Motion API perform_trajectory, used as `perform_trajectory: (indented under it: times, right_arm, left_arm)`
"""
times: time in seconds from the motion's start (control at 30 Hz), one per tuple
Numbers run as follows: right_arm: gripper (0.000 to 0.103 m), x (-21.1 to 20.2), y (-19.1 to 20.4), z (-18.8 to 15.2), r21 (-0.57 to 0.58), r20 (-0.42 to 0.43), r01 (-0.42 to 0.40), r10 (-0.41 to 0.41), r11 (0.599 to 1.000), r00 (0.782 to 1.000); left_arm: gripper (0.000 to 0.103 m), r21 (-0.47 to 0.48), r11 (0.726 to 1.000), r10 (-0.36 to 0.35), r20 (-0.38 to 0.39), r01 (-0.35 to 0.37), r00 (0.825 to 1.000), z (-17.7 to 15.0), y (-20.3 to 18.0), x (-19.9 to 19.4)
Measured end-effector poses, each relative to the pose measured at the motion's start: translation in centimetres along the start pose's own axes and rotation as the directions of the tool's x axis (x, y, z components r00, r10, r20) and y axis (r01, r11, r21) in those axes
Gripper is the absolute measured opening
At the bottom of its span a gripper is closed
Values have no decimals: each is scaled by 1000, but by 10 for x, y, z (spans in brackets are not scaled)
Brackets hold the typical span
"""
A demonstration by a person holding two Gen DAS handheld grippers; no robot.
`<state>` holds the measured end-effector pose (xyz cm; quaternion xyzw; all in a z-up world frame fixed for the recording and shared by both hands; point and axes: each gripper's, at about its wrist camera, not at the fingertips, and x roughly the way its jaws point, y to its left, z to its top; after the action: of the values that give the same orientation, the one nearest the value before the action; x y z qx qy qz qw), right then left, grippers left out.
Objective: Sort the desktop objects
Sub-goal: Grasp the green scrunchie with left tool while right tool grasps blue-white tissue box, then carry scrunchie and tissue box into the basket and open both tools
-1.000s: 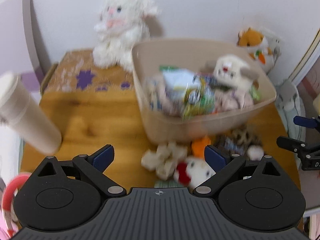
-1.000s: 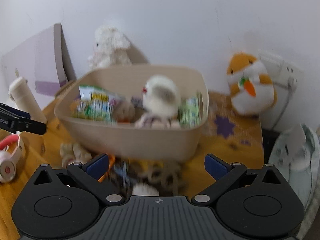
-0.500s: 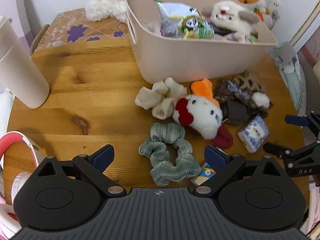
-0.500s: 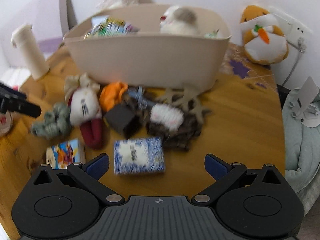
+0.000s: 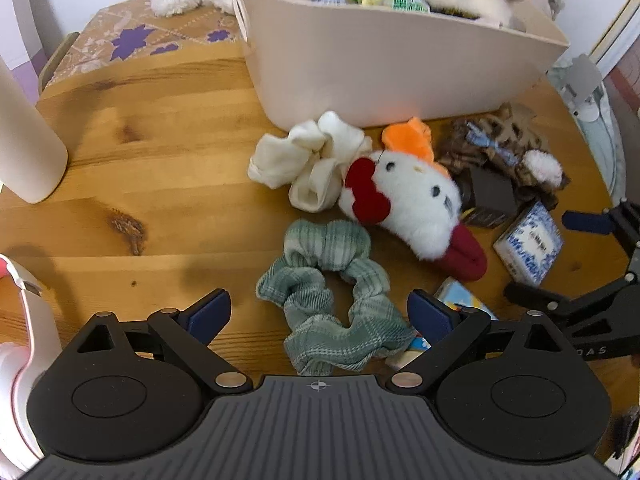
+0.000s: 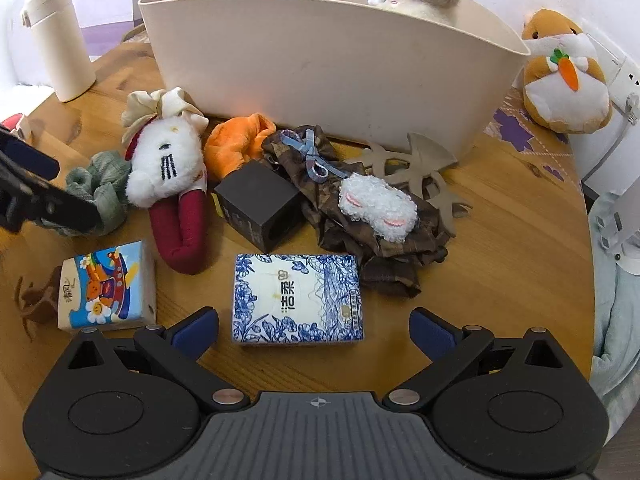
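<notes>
A beige bin with snacks and a plush stands at the back of the wooden table. In front of it lie a cream scrunchie, a white plush with a red bow, a green scrunchie, a dark box, a brown cloth and two tissue packs, blue-white and cartoon. My left gripper is open, its jaws on either side of the green scrunchie. My right gripper is open, just in front of the blue-white pack.
A cream bottle stands at the left. Pink headphones lie at the near left edge. A hamster plush sits at the back right by a wall socket. A patterned box sits behind the bin's left.
Both grippers have tilted down and moved closer to the table. The loose items in front of the bin now fill the views; the left jaws now flank the green scrunchie.
</notes>
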<state>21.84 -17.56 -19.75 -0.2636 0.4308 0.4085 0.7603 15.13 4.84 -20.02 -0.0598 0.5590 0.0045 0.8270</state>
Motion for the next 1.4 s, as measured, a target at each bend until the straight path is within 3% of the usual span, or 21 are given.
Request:
perform_trajectory:
  times: [0.03,0.1,0.2,0.27,0.37,0.5,0.93,1.4]
  right_arm:
    - [101,1,-2,1,-1,3,-2,2,1000,1000]
    - [96,2,-1,2,-1,9,-7,7,1000,1000]
    - [88,0,-1,3,1,21,-18,18,1000,1000]
    - [78,-1,-1,4,0,27,-28,28,1000,999]
    - [65,-4,-1,5,2,30,-48,48,999,998]
    - [60,-5,-3,7,8,20,-53,52,999,998]
    - [60,-43,-22,9,-5,94,-60,61,998,994]
    - [60,-82,-44,48,-26,222,-21,26,999,975]
  left_arm:
    - [86,-3,1000,-11,2,11,1000,-1,0,1]
    - [63,-13,999,-45,-6,45,999,-2,1,2]
    - [63,2,999,-51,-8,51,999,-1,-1,4]
    - [61,17,999,-48,-2,48,999,-1,-3,5]
    - [45,36,998,-42,12,42,999,-2,-5,4]
    - [30,64,997,-52,12,51,999,-4,-8,3]
    - [24,117,992,-58,82,48,995,-15,-6,-29]
    - [24,119,993,-51,218,26,975,1,13,-82]
